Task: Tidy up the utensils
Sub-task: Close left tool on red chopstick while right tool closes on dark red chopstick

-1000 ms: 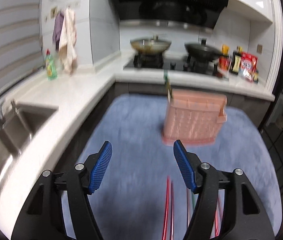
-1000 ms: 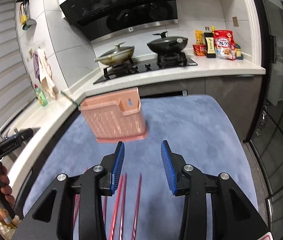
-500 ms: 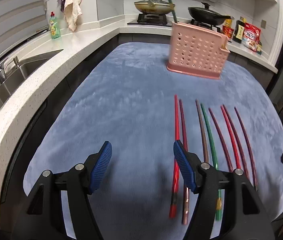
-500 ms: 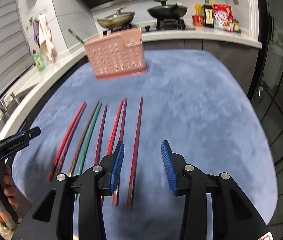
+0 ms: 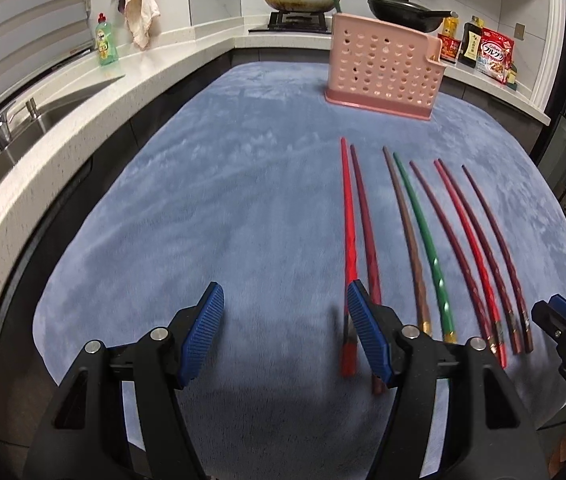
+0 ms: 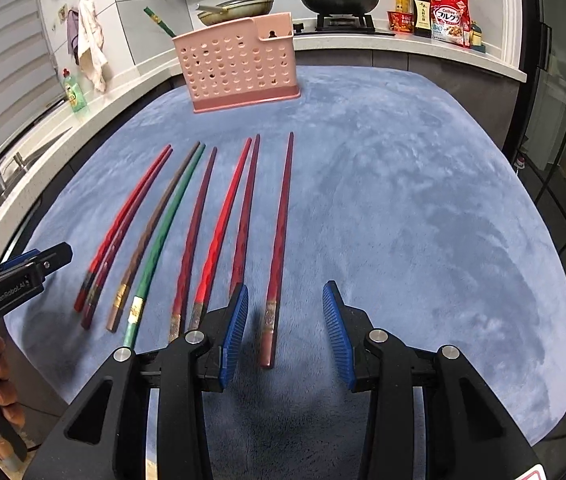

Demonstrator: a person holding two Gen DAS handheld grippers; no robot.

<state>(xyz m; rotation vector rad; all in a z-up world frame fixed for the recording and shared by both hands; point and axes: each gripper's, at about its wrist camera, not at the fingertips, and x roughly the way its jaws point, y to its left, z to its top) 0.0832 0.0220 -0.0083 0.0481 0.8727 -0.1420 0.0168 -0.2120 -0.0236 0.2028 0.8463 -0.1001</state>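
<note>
Eight chopsticks (image 6: 219, 224) lie side by side on the blue mat (image 6: 423, 208), tips pointing toward the pink holder (image 6: 239, 66) standing upright farther back on the mat; one green chopstick (image 6: 159, 20) sticks out of the holder. Nearest the chopsticks' butt ends, the right gripper (image 6: 285, 330) hovers with jaws spread wide and empty, the rightmost chopstick (image 6: 279, 248) between them. Left of the row, the left gripper (image 5: 281, 332) hangs open, empty.

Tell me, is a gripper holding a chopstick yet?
No. The left gripper and right gripper are both open and hold nothing. All the chopsticks lie on the blue mat.
</note>
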